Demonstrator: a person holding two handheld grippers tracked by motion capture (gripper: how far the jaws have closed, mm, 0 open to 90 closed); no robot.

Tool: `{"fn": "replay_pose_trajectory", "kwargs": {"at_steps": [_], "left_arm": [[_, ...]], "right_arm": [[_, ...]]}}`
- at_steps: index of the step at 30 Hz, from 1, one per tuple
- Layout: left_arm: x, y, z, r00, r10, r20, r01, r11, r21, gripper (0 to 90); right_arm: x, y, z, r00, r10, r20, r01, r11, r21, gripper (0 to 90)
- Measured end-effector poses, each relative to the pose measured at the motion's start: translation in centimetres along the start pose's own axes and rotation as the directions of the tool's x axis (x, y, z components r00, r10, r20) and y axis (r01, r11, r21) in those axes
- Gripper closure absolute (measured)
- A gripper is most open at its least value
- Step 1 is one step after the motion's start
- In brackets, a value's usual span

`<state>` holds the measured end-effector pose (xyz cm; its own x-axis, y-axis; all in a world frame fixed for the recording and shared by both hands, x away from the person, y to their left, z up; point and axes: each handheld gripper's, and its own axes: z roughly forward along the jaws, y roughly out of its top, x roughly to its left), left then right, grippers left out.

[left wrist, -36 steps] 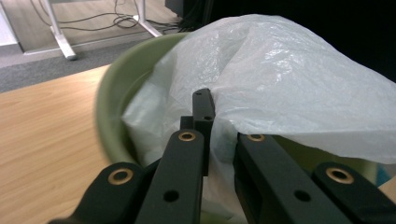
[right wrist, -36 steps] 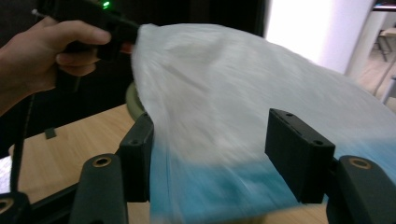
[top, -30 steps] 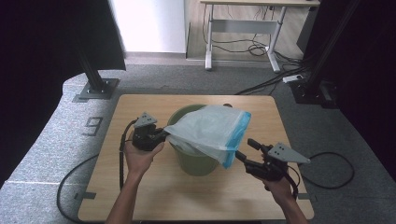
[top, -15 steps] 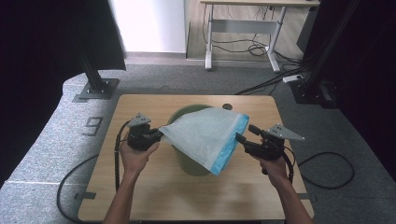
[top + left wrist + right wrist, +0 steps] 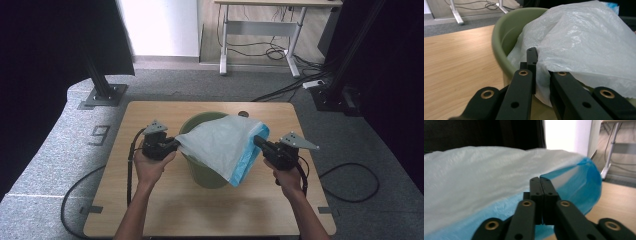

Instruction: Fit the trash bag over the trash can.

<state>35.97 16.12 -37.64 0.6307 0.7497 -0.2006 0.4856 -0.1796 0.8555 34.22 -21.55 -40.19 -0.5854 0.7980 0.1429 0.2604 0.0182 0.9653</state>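
One bag, one green bucket, two grippers on our table.
Left gripper and right gripper clench the bag; their views show pinched plastic.

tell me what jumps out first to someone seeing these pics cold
A white plastic bag with a blue edge, stretched over the green bucket at the middle of the wooden table. The left gripper pinches its left end and the right gripper its blue edge, jaws shut on the film.

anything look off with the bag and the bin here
The plastic bag isn't lining the green bin. It lies stretched flat across the top, held between the left gripper and right gripper, with its blue edge hanging outside the rim.
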Motion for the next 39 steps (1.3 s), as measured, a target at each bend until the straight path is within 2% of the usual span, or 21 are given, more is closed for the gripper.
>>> {"fn": "replay_pose_trajectory", "kwargs": {"at_steps": [3, 11, 15, 16, 18, 19, 21, 23, 29, 32, 36, 39], "left_arm": [[-0.7, 0.5, 0.8, 0.9999, 0.008, 0.014, -0.008, 1.0, 0.002, 88.7], [-3.4, 2.3, 3.1, 0.9967, 0.067, 0.047, -0.068, 0.9974, 0.026, 87.6], [-3.3, 2.1, 3.0, 0.9958, 0.08, 0.044, -0.082, 0.9957, 0.045, 83.0], [-3.0, 1.9, 2.8, 0.9953, 0.085, 0.047, -0.087, 0.9947, 0.054, 78.4], [-2.8, 1.6, 2.5, 0.9956, 0.085, 0.039, -0.088, 0.9913, 0.098, 60.9], [-2.7, 1.5, 2.3, 0.9946, 0.096, 0.039, -0.101, 0.9855, 0.136, 49.4], [-2.6, 1.1, 1.7, 0.992, 0.119, 0.04, -0.124, 0.9787, 0.163, 31.7], [-2.2, 0.8, 0.5, 0.9905, 0.115, 0.077, -0.125, 0.9822, 0.141, 26.4], [-2.7, 1.5, -2.2, 0.9882, 0.132, 0.078, -0.138, 0.9874, 0.077, 18.9], [-3.5, 2.1, -2.7, 0.9857, 0.142, 0.092, -0.146, 0.9881, 0.048, 18.1], [-4.8, 2.8, -3.0, 0.9848, 0.155, 0.078, -0.157, 0.9876, 0.013, 17.4], [-5.3, 3.1, -3.1, 0.9844, 0.155, 0.083, -0.155, 0.9879, -0.006, 17.4]], "right_arm": [[-0.1, 0.7, -0.9, 0.9993, -0.032, 0.021, 0.032, 0.999, -0.019, 88.8], [-1.1, 3.0, -2.7, 0.9947, -0.071, 0.074, 0.074, 0.996, -0.048, 88.8], [-1.7, 3.3, -3.0, 0.9924, -0.078, 0.095, 0.083, 0.995, -0.048, 88.9], [-1.7, 3.3, -3.0, 0.9923, -0.077, 0.096, 0.083, 0.995, -0.05, 88.9], [-1.8, 3.3, -3.1, 0.9923, -0.077, 0.098, 0.082, 0.995, -0.052, 88.9], [-1.8, 3.2, -3.1, 0.9921, -0.077, 0.099, 0.083, 0.995, -0.052, 88.9], [-1.9, 3.2, -3.1, 0.9921, -0.08, 0.096, 0.086, 0.995, -0.057, 88.9], [-2.0, 3.2, -3.0, 0.9914, -0.084, 0.101, 0.09, 0.994, -0.055, 88.9], [-2.0, 3.0, -2.7, 0.9899, -0.083, 0.115, 0.088, 0.995, -0.037, 88.9], [-1.8, 2.9, -2.7, 0.99, -0.085, 0.113, 0.089, 0.995, -0.035, 88.9], [-1.5, 2.9, -2.7, 0.9881, -0.102, 0.115, 0.107, 0.994, -0.035, 88.9], [-1.4, 2.9, -2.8, 0.9886, -0.1, 0.113, 0.105, 0.994, -0.037, 88.9]]}}
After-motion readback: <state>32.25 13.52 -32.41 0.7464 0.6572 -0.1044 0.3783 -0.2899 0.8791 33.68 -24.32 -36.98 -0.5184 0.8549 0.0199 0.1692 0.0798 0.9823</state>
